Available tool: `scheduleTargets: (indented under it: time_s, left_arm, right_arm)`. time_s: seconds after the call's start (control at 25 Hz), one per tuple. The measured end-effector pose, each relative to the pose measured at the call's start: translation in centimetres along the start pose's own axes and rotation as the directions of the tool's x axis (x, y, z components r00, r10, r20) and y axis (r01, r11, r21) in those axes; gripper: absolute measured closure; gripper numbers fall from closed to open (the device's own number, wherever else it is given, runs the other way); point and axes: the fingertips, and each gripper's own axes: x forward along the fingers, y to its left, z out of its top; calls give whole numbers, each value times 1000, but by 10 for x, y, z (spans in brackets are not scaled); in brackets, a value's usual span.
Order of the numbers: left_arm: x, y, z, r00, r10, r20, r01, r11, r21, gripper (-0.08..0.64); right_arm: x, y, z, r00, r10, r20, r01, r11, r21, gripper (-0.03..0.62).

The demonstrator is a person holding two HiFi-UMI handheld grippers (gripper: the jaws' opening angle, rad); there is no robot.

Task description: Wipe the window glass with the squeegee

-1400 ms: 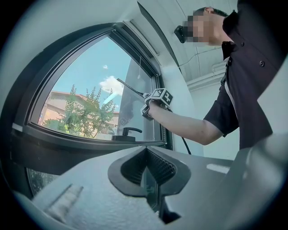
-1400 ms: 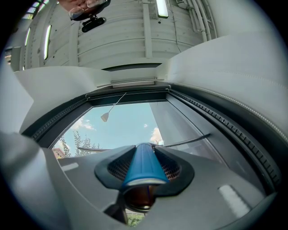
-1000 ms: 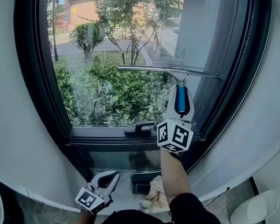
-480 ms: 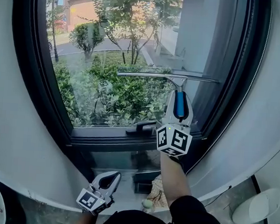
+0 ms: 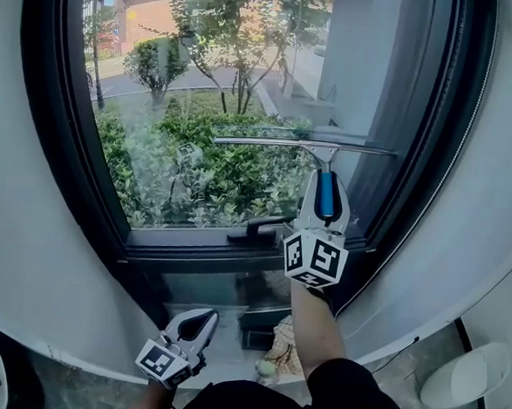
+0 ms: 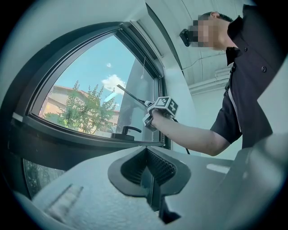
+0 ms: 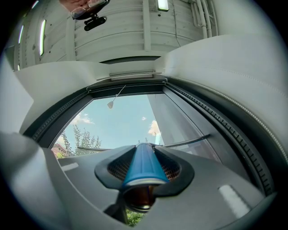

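My right gripper is shut on the blue handle of a squeegee, whose long metal blade lies level against the window glass in its lower right part. In the right gripper view the blue handle fills the jaws and the blade crosses the pane. My left gripper hangs low below the sill, shut on nothing. From the left gripper view I see the right gripper's marker cube and the blade at the glass.
The dark window frame curves round the glass, with a black window handle on the bottom rail. White wall flanks both sides. On the floor below are a white round object at right and some clutter.
The squeegee and my right gripper have slid downward on the glass, from about mid-pane to a little lower. The left gripper has barely moved.
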Motion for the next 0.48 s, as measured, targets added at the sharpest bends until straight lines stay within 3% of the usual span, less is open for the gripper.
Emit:
scheduleTargets:
  time_s: [0.48]
  left_arm:
    - [-1,6,-2,1000,14,0,-14,999,-31,558]
  right_arm:
    - [-14,-2,-16,999,-3,-37,3,1000,5,460]
